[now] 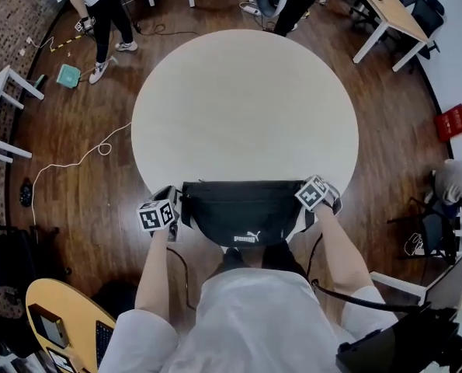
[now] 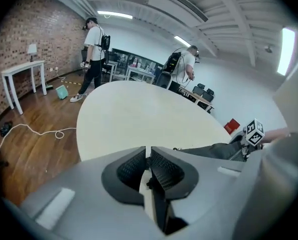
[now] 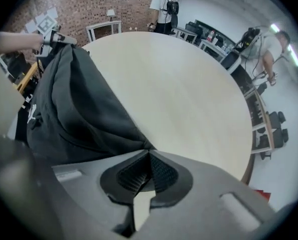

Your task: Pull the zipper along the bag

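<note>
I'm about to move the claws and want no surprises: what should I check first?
1. Right claw pinches the bag at its corner: ok.
2. Left claw shut on a small dark piece, apparently the zipper pull: ok.
3. Claws at opposite ends of the bag: ok.
4. Bag fully supported by the table: not ok, it overhangs the near edge.
5. Zipper run to its end: cannot tell.

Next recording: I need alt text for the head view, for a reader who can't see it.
Seen from above, a black bag lies at the near edge of a round pale table; the left gripper grips its left end and the right gripper its right end. Other people stand on the wooden floor beyond.
</note>
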`<state>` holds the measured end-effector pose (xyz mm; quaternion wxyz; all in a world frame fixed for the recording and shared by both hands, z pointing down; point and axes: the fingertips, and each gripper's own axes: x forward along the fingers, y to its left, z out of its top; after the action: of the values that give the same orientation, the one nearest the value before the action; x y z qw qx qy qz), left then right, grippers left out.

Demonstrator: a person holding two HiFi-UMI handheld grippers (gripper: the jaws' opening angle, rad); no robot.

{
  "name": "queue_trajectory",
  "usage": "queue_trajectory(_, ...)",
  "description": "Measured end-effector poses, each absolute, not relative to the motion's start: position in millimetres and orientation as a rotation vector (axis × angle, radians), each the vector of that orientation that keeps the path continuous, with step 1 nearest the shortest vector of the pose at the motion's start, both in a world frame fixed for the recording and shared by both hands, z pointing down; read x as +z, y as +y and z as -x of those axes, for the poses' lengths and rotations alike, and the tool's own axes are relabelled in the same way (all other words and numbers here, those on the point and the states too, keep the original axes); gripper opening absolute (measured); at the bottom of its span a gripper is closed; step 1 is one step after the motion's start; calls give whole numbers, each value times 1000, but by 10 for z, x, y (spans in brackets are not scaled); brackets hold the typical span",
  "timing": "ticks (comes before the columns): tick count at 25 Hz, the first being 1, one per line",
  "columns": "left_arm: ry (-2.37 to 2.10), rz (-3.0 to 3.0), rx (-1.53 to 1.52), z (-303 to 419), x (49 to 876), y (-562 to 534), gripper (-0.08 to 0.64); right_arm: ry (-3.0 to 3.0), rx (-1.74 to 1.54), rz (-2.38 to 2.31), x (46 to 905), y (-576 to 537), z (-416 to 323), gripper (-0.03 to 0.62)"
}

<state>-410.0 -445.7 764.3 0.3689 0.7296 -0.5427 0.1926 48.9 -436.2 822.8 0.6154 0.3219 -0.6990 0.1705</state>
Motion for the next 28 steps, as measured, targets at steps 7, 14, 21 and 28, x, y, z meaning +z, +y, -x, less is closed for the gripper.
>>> queue_trajectory(7, -1455, -2037, 404, 4298, 6910, -4264, 133, -1739, 307, -1178, 7458, -4598, -445, -9)
queue_trajectory(14, -1498, -2244, 224, 3432, 6068, -3615, 18, -2145, 248, -1455, 6346, -3956, -127, -9)
queue_trajectory(21, -1602, -2509, 148, 1933, 5328, -2134, 17, -2442, 187, -1432, 5738, -2100, -61, -9)
queue_trajectory(28, -1610, -2665, 147, 967, 4834, -772, 17, -2578, 108, -1488, 5150, -765, -221, -9)
